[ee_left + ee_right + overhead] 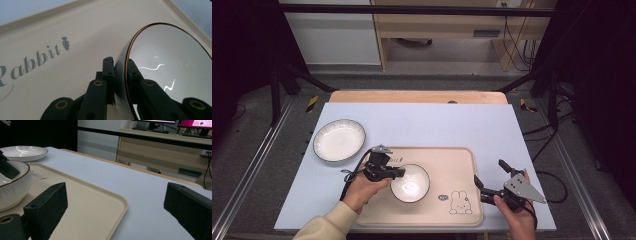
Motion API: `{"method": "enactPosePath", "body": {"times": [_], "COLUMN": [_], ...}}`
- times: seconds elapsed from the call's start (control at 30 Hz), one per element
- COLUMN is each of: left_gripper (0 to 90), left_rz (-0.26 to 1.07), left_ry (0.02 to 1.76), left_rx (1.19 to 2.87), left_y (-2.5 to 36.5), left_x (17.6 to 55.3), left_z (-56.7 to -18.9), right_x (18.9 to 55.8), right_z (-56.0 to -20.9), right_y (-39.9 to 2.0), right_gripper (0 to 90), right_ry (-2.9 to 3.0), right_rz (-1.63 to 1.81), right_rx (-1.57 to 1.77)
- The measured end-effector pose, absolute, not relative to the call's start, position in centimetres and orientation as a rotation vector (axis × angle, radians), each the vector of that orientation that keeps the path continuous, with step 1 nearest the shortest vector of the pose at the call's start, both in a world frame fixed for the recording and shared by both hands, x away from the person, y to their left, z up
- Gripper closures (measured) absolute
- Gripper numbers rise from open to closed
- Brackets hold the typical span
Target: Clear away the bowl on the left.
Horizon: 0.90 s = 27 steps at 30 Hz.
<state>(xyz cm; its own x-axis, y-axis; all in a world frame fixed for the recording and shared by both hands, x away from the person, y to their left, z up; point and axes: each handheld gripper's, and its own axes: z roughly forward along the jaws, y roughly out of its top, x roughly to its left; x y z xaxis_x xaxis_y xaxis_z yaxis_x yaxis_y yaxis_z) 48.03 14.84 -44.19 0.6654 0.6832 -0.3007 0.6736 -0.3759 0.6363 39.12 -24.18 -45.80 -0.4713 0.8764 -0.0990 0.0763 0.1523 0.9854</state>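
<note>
The left hand-held gripper was clamped on the rim of a small white bowl, one jaw pressed against the ribbed outer wall and the other lying inside against the glossy inner wall, as the left gripper view made plain. The bowl, edged with a thin brown line, sat just ahead of that hand-held gripper on a beige tray; whether its base rested flat on the tray or was tipped slightly could not be told, though it looked seated. Nothing could be seen inside the bowl apart from light reflections. Beside the closed jaws, on the tray floor, ran the printed word "Rabbit" with a small carrot mark. The tray carried a rabbit drawing on the corner nearest the right hand-held gripper. That hand-held gripper stood released, its jaws spread wide and holding nothing, hovering just off the tray's near right edge over the pale blue bench. From its own view the tray's rounded corner lay between the open jaws, and the bowl stood off to the far side of one jaw. Well beyond the left hand-held gripper, off the tray on the bench, lay an empty white plate with a dark rim.
</note>
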Motion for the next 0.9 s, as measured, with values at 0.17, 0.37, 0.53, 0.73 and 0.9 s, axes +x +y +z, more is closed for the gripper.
{"method": "enactPosePath", "body": {"times": [0.17, 0.37, 0.53, 0.73, 0.9], "left_gripper": [81.5, 81.6, 81.6, 81.5, 81.5], "left_rz": [0.001, -0.021, -0.018, -0.021, -0.009], "left_ry": [1.052, 1.062, 1.063, 1.061, 1.051], "left_rx": [2.118, 2.118, 2.129, 2.126, 2.133], "left_y": [14.87, 14.99, 14.88, 14.9, 14.87], "left_x": [48.25, 48.55, 48.66, 48.7, 48.64], "left_z": [-44.32, -44.54, -44.55, -44.59, -44.58], "right_x": [39.11, 39.15, 39.14, 39.14, 39.12], "right_z": [-45.79, -45.83, -45.84, -45.85, -45.86], "right_y": [-24.21, -24.13, -24.09, -24.09, -24.08], "right_gripper": [5.2, 5.2, 5.2, 5.2, 5.2], "right_ry": [1.706, 1.707, 1.709, 1.71, 1.715], "right_rz": [1.4, 1.401, 1.398, 1.397, 1.392], "right_rx": [0.921, 0.919, 0.922, 0.921, 0.928]}}
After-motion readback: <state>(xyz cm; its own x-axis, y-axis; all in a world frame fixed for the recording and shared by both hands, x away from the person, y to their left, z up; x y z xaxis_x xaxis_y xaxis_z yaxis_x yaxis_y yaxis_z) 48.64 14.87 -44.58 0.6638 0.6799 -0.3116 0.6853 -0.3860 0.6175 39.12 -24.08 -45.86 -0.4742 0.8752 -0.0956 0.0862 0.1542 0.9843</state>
